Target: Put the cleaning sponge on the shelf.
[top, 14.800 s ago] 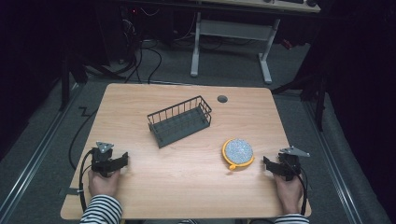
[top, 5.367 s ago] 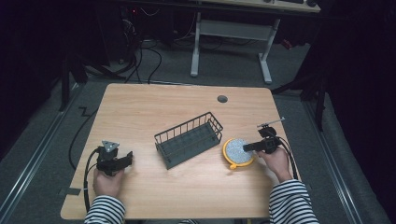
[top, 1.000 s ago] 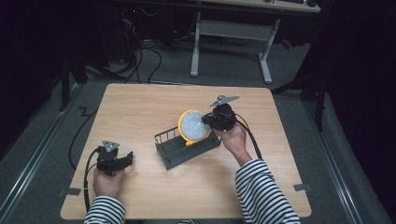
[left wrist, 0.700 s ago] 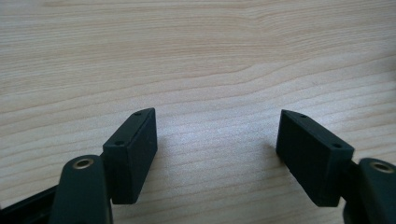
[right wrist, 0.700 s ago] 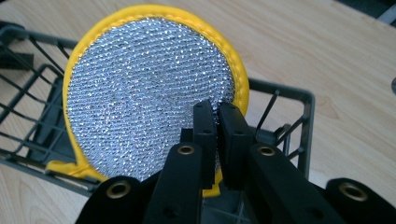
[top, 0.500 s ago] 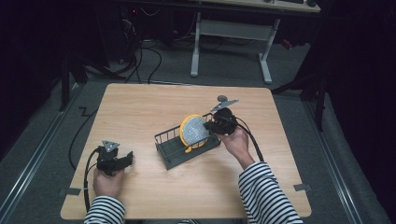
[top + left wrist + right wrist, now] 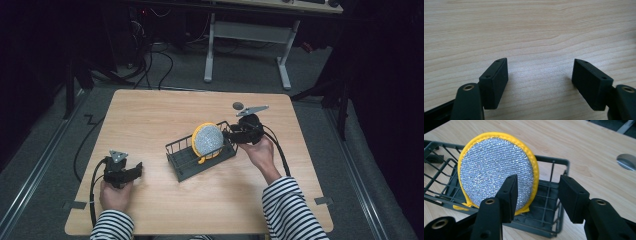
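Observation:
A round scouring pad (image 7: 207,141) (image 7: 496,177), silver mesh with a yellow rim, stands on edge in the right half of a dark wire basket (image 7: 181,165) (image 7: 551,160) at the table's middle. My right gripper (image 7: 231,134) (image 7: 538,182) is just right of the pad, and its jaws have just been opening. They stand apart and do not press the pad, whose edge lies beyond the left jaw. My left gripper (image 7: 136,170) (image 7: 540,65) rests open on bare wood at the front left, with nothing between its jaws.
A round grey grommet (image 7: 238,105) (image 7: 626,161) sits in the tabletop behind the right hand. The wooden table (image 7: 150,115) has bare room to the left and front of the basket. Beyond it are white desk legs (image 7: 285,65) and floor cables.
The right gripper lowered the pad into the basket, then its jaws opened and let go of it. The left hand stayed still.

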The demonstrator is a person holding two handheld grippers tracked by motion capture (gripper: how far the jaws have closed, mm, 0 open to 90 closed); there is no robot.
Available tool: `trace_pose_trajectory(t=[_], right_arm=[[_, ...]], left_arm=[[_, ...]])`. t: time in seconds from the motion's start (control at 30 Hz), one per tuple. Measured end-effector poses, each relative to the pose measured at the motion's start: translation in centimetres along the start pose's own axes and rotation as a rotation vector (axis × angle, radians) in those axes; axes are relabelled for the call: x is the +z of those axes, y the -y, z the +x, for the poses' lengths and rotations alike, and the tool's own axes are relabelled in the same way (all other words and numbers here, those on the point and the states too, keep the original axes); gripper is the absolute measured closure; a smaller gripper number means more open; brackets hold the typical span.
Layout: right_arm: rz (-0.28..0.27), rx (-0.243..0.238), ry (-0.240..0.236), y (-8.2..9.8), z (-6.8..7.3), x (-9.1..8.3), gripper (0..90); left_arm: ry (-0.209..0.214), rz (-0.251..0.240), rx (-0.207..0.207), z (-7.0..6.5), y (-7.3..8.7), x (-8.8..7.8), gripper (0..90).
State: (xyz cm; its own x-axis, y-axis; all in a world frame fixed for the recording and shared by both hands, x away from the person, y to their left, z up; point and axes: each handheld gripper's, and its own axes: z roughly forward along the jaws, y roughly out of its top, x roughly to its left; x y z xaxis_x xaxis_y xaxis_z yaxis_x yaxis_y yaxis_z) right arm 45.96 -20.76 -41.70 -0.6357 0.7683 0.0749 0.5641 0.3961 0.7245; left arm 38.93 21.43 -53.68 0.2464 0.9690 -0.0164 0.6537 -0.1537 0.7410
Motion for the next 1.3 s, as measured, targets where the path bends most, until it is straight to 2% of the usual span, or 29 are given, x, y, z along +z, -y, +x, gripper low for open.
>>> trace_pose_trajectory(t=[0.2,0.57,0.67,0.8,0.93,1.13,1.2,1.3], right_arm=[[-0.025,0.026,0.019,0.6,-0.8,-1.5,52.1],[-0.065,0.095,0.055,3.0,-2.5,-4.0,51.2],[-0.061,0.109,0.072,3.7,-3.1,-4.7,51.0],[-0.099,0.140,0.081,4.7,-3.8,-6.0,51.2],[-0.100,0.157,0.098,5.6,-4.5,-7.0,51.0],[-0.135,0.173,0.105,6.6,-4.8,-8.4,51.0],[-0.115,0.175,0.119,7.1,-4.7,-8.6,51.0],[-0.125,0.182,0.124,8.0,-4.6,-8.9,51.0]], left_arm=[[0.000,0.000,-0.001,0.0,0.0,0.0,29.8],[0.000,0.000,0.000,0.0,0.0,0.0,29.7],[0.001,0.000,-0.001,0.0,0.0,0.0,29.9],[0.000,0.000,-0.001,0.0,0.0,0.0,29.8],[-0.001,0.000,0.000,0.0,0.0,0.0,29.8],[0.000,0.000,-0.001,0.0,0.0,0.0,29.8],[0.000,0.000,-0.001,0.0,0.0,0.0,29.8],[0.000,0.000,-0.001,0.0,0.0,0.0,29.7]])
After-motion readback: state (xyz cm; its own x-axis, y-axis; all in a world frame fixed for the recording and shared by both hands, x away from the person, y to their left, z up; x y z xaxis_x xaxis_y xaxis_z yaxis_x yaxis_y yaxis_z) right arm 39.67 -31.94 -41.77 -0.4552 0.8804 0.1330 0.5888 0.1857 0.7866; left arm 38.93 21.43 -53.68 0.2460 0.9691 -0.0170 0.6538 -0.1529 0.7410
